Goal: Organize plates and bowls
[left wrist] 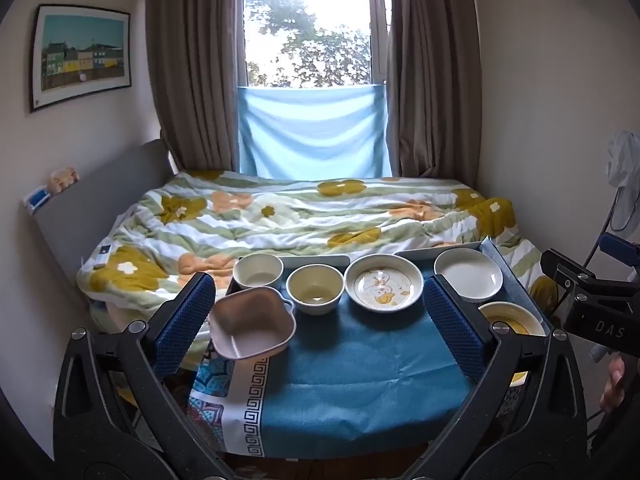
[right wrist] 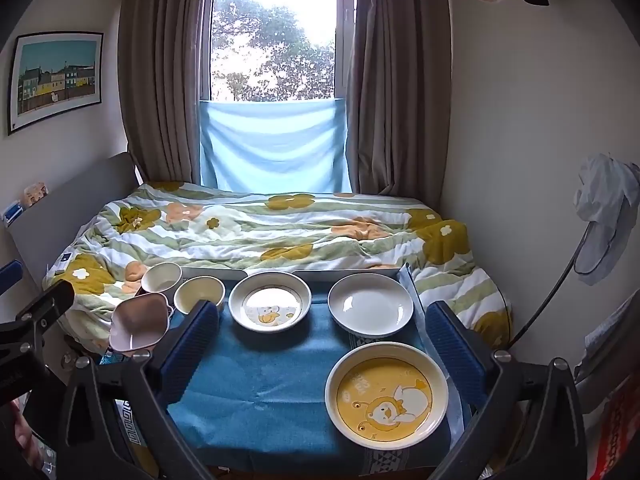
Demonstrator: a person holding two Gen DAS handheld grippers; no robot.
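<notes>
Nearby, surroundings: a bed with a flowered quilt [right wrist: 256,236] lies just behind the tabletop, and beyond it a window with brown curtains [right wrist: 400,92] and a pale blue cloth [right wrist: 272,148] hung across its lower part.
Wall: a framed picture of coloured houses [left wrist: 82,56] hangs at the left.
Tabletop: covered by a blue cloth [right wrist: 256,380] with a patterned border at its left edge.
In the way: two flat grey trays [left wrist: 316,259] seem to lie along the far edge behind the dishes, though only their rims show.
Left side dishes: a pink squarish bowl [left wrist: 252,328] sits nearest, with a white cup-like bowl [left wrist: 258,270] behind it and a cream bowl [left wrist: 315,288] just to its right.
Middle: a rabbit-print plate [left wrist: 384,286] stands on the cloth, apart from its neighbours.
Right side dishes: a plain white plate [right wrist: 370,304] sits at the back and a yellow duck plate [right wrist: 386,396] in front of it, close together.
Left tongs [left wrist: 320,320]: spread wide and holding nothing; the pink squarish bowl lies just inside the left finger and the cream bowl between the fingers farther ahead.
Right tongs [right wrist: 320,340]: equally wide and empty; the yellow duck plate lies between the fingers, nearer the right one, not touched.
Person: part of a hand [left wrist: 614,384] shows at the right edge of the left wrist view.
</notes>
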